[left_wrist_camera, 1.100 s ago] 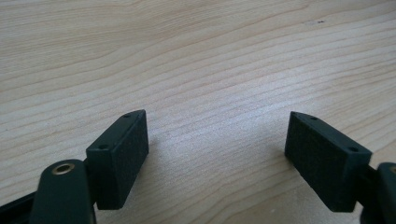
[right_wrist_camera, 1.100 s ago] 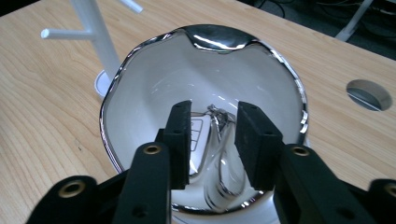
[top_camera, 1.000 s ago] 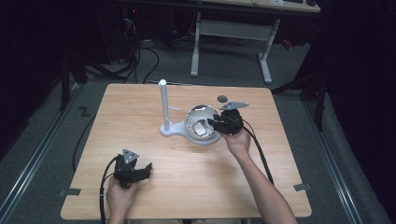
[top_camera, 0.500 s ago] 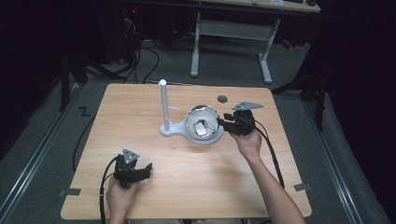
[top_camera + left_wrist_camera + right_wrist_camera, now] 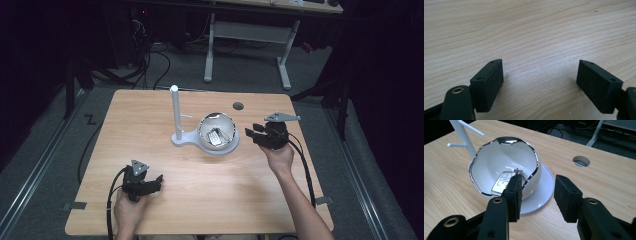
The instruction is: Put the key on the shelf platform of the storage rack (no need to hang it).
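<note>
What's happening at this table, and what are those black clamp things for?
A person at a wooden table holds a two-jaw gripper in each hand. A car key fob lies in a white bowl with a silver rim, on a stand with a white post. The right gripper is just beside the bowl, its jaws having just been opening, nothing between them. The left gripper rests open near the table's front edge.

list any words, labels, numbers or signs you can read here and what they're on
No text can be read anywhere in these pictures.
Key fob in the white bowl: three buttons with small marks, too small and blurred to read.
Table, white stand, left gripper and right gripper: no lettering to be seen.
</note>
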The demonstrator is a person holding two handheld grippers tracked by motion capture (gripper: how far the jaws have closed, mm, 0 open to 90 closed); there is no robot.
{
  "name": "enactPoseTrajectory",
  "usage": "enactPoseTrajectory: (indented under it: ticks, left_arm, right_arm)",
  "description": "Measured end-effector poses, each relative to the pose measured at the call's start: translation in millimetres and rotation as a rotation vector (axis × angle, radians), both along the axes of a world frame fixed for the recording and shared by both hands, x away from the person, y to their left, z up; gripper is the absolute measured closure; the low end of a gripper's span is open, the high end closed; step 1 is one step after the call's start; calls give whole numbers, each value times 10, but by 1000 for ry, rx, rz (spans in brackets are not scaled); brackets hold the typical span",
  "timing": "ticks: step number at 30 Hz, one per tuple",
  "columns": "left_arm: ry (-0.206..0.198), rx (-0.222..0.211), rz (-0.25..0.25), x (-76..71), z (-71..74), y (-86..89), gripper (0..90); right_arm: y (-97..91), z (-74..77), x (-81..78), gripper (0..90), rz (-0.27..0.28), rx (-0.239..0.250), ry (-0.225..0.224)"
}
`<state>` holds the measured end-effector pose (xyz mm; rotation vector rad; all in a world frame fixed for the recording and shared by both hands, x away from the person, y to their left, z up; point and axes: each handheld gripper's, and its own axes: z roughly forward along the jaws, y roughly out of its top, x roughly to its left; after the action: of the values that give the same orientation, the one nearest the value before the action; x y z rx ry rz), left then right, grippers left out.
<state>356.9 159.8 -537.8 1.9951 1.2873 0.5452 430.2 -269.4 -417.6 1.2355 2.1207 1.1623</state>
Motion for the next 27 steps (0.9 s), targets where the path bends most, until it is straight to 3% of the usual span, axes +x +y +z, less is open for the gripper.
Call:
enactPoseTrajectory:
  ticks: [2, 6, 14, 27]
  left_arm:
    - [0, 1, 0, 0, 0, -1, 219]
    - [0, 2, 0, 0, 0, -2, 219]
    - [1, 2, -1, 0, 1, -1, 219]
    - [1, 2, -1, 0, 0, -1, 219]
  right_arm:
    - [-54, -6, -37, 587, -14, 23, -11]
    - [-144, -16, -87, 578, -31, 29, 4]
    - [-241, 80, -202, 567, -32, 36, -8]
    - [-526, -23, -392, 567, -85, 73, -5]
